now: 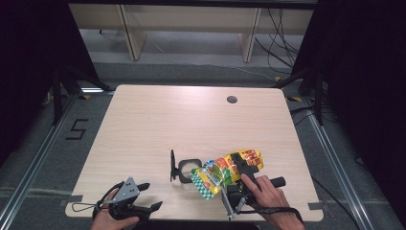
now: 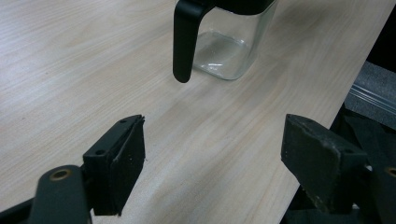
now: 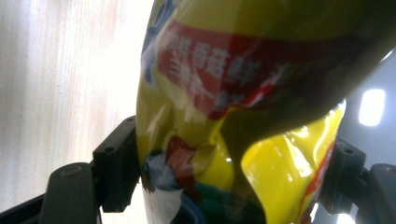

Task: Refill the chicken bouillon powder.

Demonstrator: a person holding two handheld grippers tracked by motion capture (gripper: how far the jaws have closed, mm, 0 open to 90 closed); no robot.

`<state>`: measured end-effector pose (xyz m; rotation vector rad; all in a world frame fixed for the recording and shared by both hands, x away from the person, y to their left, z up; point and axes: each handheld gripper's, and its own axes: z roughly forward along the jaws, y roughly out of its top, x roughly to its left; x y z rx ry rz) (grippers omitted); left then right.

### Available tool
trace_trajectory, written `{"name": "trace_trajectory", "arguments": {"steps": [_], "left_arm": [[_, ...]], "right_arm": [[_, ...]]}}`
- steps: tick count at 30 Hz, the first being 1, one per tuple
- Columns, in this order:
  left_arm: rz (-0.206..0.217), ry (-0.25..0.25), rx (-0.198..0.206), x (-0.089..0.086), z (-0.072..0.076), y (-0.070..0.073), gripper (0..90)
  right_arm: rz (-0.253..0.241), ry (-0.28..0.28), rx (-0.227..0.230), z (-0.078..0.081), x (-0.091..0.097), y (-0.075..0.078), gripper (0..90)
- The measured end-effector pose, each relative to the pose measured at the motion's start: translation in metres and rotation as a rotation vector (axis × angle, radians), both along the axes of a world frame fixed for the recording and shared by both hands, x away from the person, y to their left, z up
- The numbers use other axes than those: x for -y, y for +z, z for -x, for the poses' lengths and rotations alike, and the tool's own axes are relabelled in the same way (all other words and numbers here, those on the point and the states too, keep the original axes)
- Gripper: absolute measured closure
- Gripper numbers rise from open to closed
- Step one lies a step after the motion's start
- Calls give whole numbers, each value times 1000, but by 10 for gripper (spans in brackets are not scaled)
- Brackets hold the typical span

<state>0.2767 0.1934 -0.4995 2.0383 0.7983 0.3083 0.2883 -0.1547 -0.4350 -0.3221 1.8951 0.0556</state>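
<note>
Pale wood table (image 1: 143, 124). Right gripper (image 3: 229, 163) pinched soft, crinkly, light bag (image 1: 227, 170) mid-body between 2 fingers (image 3: 116, 163); better near seam. Left gripper (image 2: 212, 163) spread, empty, jug (image 2: 224, 42) ahead.

A black "5" is taped on the floor (image 1: 76, 129) left of the table (image 1: 143, 124).

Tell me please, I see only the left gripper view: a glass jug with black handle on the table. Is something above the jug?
Observer: Yes. In the high view a yellow snack bag is tilted over the jug, its green checkered end lowest.
Operator: Who holds the bag?
Observer: The right hand-held gripper; its jaws are clamped on the bag's two sides.
Operator: And my left hand-held gripper?
Observer: From above, it sits near the table's front edge, left of the jug, jaws apart, nothing between them.
</note>
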Motion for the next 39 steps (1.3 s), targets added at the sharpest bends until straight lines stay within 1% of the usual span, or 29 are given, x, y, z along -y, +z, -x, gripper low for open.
{"name": "trace_trajectory", "arguments": {"steps": [1,2,4,5,7,9,10,11,14,16,17,18,19,20,22,24,25,26,27,28,29,30,31,32,33,35,36,37,39], "left_arm": [[16,5,-2,1,0,0,216],[35,7,-6,2,1,-1,216],[24,2,-7,1,1,-1,216],[26,2,-6,2,1,-1,216],[27,2,-5,2,1,-1,216],[33,5,-7,2,1,-1,216],[34,6,-7,2,1,-1,215],[35,5,-7,2,1,-1,216],[25,1,-8,2,1,-1,216],[25,1,-8,2,1,0,216],[1,1,-1,0,0,0,216],[2,-2,-3,0,0,0,216],[2,-2,-3,0,0,0,216],[6,-1,-2,0,0,0,216],[1,0,-1,0,0,0,216],[28,2,-5,2,1,-1,216],[24,0,-8,1,1,0,216],[20,2,-3,1,1,0,216],[-3,-2,1,0,0,0,216],[28,5,-4,2,1,0,216],[10,-2,3,0,0,0,216],[14,-1,4,0,0,0,216],[11,-1,3,0,0,0,216],[2,1,2,0,0,0,216],[33,5,-4,2,1,0,216],[34,6,-3,2,1,0,216],[34,6,-3,2,1,0,216],[1,-11,15,0,-1,1,216],[4,-12,15,0,-1,1,216]], "right_arm": [[-16,-31,-4,2,0,-3,255],[4,-4,5,1,-1,-1,255],[30,-6,14,1,-3,0,255],[-4,-28,2,2,-2,-3,256],[36,-2,16,0,-4,-1,256],[47,-11,28,0,-4,-1,256],[63,8,39,-1,-5,0,256],[21,-18,29,0,-3,-3,256],[51,-11,49,1,-6,-1,256],[52,-10,58,1,-7,-1,256],[100,21,72,-1,-9,2,256],[71,24,75,-1,-8,1,256],[71,24,75,-1,-8,1,256],[95,41,79,-3,-9,2,256],[82,25,74,-2,-8,2,256],[84,25,75,-2,-9,2,256],[60,-8,64,-1,-8,0,256],[60,-8,64,-1,-8,0,256],[58,-4,66,-1,-8,0,256],[58,-8,65,-1,-8,0,256],[73,15,73,-2,-7,0,256],[73,15,73,-2,-7,0,257],[33,18,61,-3,-8,-3,256],[53,56,88,-5,-8,-2,256],[36,43,80,-5,-8,-4,256],[34,19,72,-4,-6,-5,257],[34,19,72,-4,-6,-5,257],[78,14,86,-4,-5,-2,256],[80,15,88,-4,-6,-2,256]]}}
